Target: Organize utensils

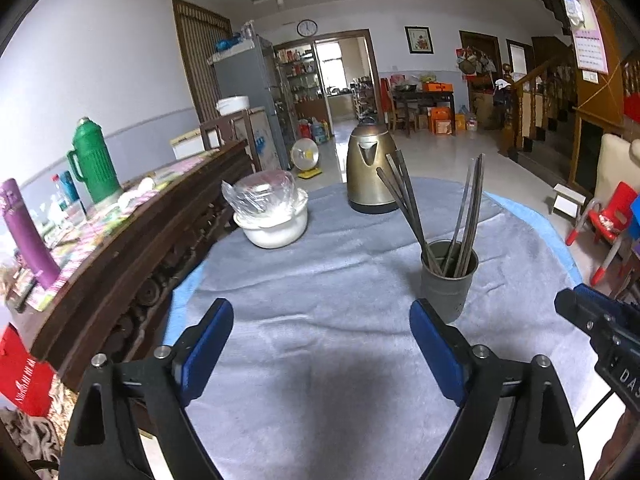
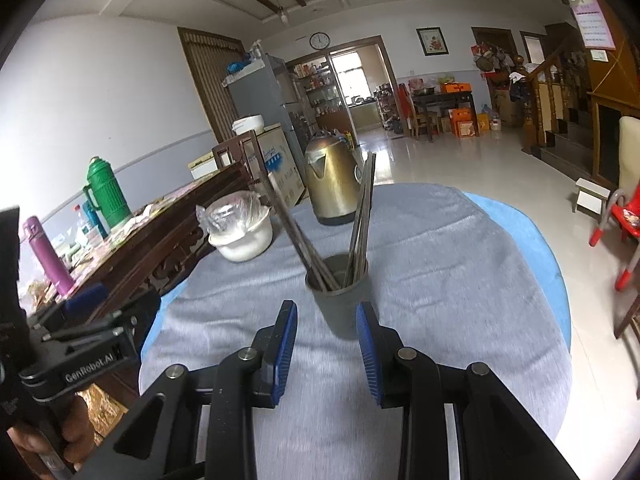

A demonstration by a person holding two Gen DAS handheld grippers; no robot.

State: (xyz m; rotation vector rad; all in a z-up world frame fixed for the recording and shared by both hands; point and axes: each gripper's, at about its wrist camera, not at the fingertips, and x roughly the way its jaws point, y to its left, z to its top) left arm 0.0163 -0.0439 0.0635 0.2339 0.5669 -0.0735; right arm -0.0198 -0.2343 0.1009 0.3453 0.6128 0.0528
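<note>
A grey cup [image 1: 448, 280] stands upright on the grey cloth and holds several metal chopsticks [image 1: 404, 200] that lean apart in two bunches. In the right wrist view the cup [image 2: 340, 304] is just ahead of my right gripper [image 2: 326, 316], whose blue pads are apart and empty on either side of the cup's base. My left gripper [image 1: 322, 320] is wide open and empty over bare cloth, left of the cup. The chopsticks [image 2: 362, 216] stick well above the cup.
A brass kettle [image 1: 370, 168] stands at the table's far edge. A white bowl under plastic wrap [image 1: 272, 212] sits at the far left. A carved wooden sideboard [image 1: 132, 240] with a green thermos [image 1: 94, 160] and purple flask [image 1: 24, 228] borders the left. The grey cloth [image 1: 320, 280] covers the table.
</note>
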